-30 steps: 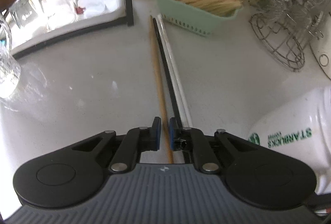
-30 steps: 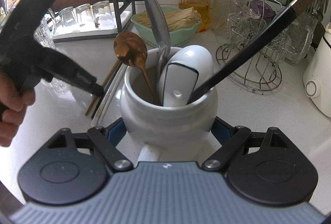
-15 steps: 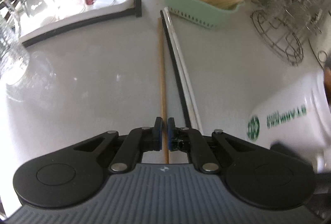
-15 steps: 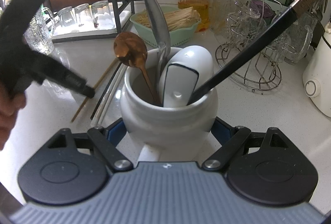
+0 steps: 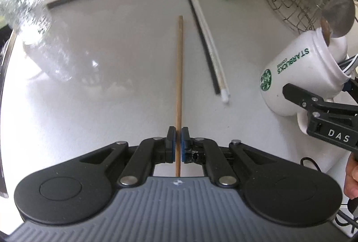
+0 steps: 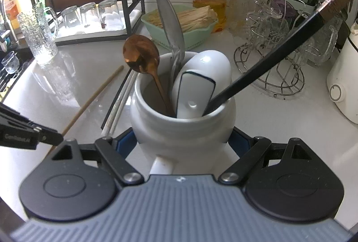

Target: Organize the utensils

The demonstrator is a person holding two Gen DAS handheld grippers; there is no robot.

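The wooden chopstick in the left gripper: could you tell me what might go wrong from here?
1. The left gripper pinches the wooden chopstick near one end, so it may pivot or slip.
2. The white Starbucks mug in the right gripper is crowded; the copper spoon could block entry.

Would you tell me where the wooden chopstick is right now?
The wooden chopstick is clamped in the left gripper, pointing out over the white counter, left of the black and white chopsticks and the white mug.
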